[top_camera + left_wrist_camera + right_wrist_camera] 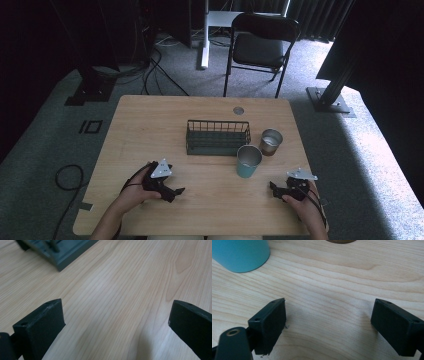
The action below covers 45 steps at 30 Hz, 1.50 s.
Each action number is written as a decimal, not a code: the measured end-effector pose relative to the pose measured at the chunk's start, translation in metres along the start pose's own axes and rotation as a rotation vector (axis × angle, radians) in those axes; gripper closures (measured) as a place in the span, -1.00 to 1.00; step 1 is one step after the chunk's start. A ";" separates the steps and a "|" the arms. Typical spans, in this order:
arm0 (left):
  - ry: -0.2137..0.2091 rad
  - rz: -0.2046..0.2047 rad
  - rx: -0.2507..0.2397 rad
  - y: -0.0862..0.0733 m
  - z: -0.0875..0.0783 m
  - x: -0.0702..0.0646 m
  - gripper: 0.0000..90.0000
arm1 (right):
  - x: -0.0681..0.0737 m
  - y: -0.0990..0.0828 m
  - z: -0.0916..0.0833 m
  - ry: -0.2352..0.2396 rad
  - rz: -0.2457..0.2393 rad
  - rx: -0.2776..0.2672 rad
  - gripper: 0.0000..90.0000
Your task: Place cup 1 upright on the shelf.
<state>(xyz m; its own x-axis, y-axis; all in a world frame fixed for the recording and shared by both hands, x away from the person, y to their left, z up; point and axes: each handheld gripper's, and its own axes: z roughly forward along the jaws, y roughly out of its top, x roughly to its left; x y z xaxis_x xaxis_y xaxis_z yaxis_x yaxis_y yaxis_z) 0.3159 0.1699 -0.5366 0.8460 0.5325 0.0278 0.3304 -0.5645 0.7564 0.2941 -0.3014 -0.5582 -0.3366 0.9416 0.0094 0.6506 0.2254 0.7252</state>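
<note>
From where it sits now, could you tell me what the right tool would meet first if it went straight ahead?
Probably the teal cup, slightly left of the right tool's line; bare table lies between them.

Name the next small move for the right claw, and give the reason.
Probably ease the right claw forward toward the teal metal cup. Its jaws stand open and empty over the bare wooden table, and that upright cup is the nearest thing ahead, beside the dark wire basket.

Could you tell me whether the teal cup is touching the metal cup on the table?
Apart. The high view shows bare wood between the teal cup and the metal cup, which stands farther back and to the right.
</note>
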 end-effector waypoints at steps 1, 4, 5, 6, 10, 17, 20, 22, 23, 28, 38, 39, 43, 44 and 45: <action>-0.005 0.004 -0.002 0.002 0.002 -0.001 -0.98 | 0.000 0.000 0.000 0.000 0.000 0.000 -0.73; -0.019 0.015 -0.011 0.007 0.007 -0.004 -0.98 | 0.000 0.000 0.000 0.000 0.000 0.000 -0.73; -0.019 0.015 -0.011 0.007 0.007 -0.004 -0.98 | 0.000 0.000 0.000 0.000 0.000 0.000 -0.73; -0.035 0.013 -0.022 0.011 0.009 -0.006 -0.98 | 0.000 0.000 0.000 0.000 0.000 0.000 -0.73; -0.044 0.022 -0.026 0.018 0.014 -0.009 -0.98 | 0.000 0.000 0.000 0.000 0.000 0.000 -0.72; -0.067 0.032 -0.037 0.027 0.025 -0.014 -0.98 | 0.000 0.000 0.000 0.000 0.000 0.000 -0.72; -0.071 0.037 -0.042 0.031 0.030 -0.016 -0.98 | 0.000 0.000 0.000 0.000 0.000 0.000 -0.72; -0.072 0.043 -0.044 0.034 0.033 -0.017 -0.98 | 0.000 0.000 0.000 0.000 0.000 0.000 -0.72; -0.075 0.042 -0.047 0.036 0.035 -0.018 -0.98 | 0.000 0.000 0.000 0.000 0.000 0.000 -0.72; -0.087 0.052 -0.058 0.043 0.043 -0.021 -0.98 | 0.000 0.000 0.000 0.000 0.000 0.000 -0.72; -0.113 0.064 -0.084 0.060 0.057 -0.028 -0.98 | 0.000 0.000 0.000 0.000 0.000 0.000 -0.72; -0.120 0.063 -0.089 0.062 0.058 -0.029 -0.98 | 0.000 0.000 0.000 0.000 0.000 0.000 -0.73; -0.129 0.070 -0.094 0.068 0.063 -0.032 -0.98 | 0.000 0.000 0.000 0.000 0.000 0.000 -0.72; -0.131 0.075 -0.092 0.070 0.064 -0.032 -0.98 | 0.000 0.000 0.000 0.000 0.000 0.000 -0.72; -0.133 0.079 -0.094 0.071 0.065 -0.033 -0.98 | 0.000 0.000 0.000 0.000 0.000 0.000 -0.72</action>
<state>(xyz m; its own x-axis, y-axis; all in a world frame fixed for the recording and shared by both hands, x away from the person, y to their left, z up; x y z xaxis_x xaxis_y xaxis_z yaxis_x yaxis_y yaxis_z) 0.3391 0.0711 -0.5263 0.9176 0.3973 0.0072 0.2259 -0.5364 0.8131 0.2941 -0.3014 -0.5582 -0.3364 0.9417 0.0097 0.6508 0.2250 0.7252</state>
